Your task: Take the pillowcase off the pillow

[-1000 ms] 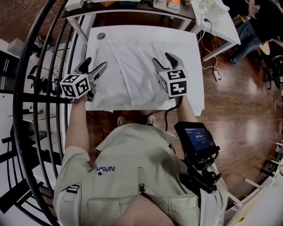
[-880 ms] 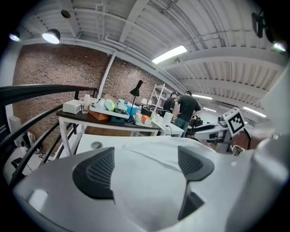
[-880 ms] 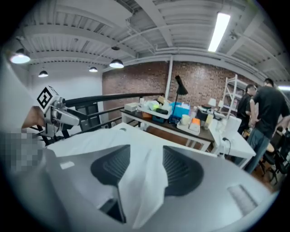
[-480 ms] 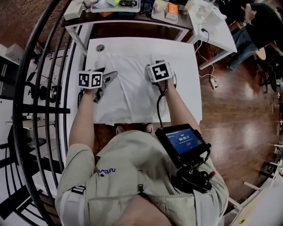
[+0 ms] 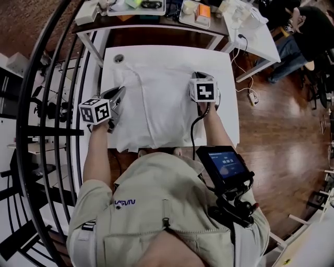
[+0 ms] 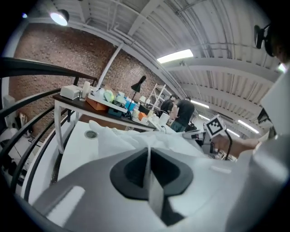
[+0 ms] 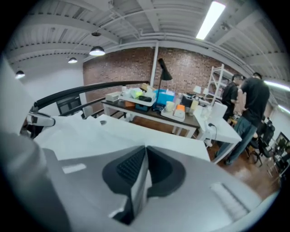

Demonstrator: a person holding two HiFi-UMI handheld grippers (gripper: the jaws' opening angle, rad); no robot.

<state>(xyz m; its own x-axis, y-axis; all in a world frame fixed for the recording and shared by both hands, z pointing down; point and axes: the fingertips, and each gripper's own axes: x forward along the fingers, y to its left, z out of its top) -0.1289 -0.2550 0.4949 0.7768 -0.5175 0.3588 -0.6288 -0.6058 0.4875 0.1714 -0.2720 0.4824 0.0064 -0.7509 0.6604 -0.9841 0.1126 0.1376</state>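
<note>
A white pillow in its white pillowcase [image 5: 156, 99] lies on the white table [image 5: 219, 62]. My left gripper [image 5: 121, 93] is at the pillow's left edge. Its jaws have just been closing and now stand shut, with a thin fold of pillowcase [image 6: 118, 136] pinched between them [image 6: 148, 152]. At the pillow's right edge, my right gripper [image 5: 201, 77] has also just been closing. It is shut [image 7: 145, 152] with a pale strip of pillowcase in the jaws, and the pillowcase [image 7: 68, 131] spreads to its left.
A small round fitting [image 5: 119, 58] sits at the table's far left corner. Behind the table stands a cluttered bench [image 5: 146, 8], and a second white table [image 5: 255, 31] is at right. A black rail [image 5: 36, 94] curves along the left. People [image 7: 251, 104] stand at far right.
Both grippers had open jaws over the pillow and now are shut at its sides. The left one moved down and left, the right one to the right. The pillow has shifted toward me.
</note>
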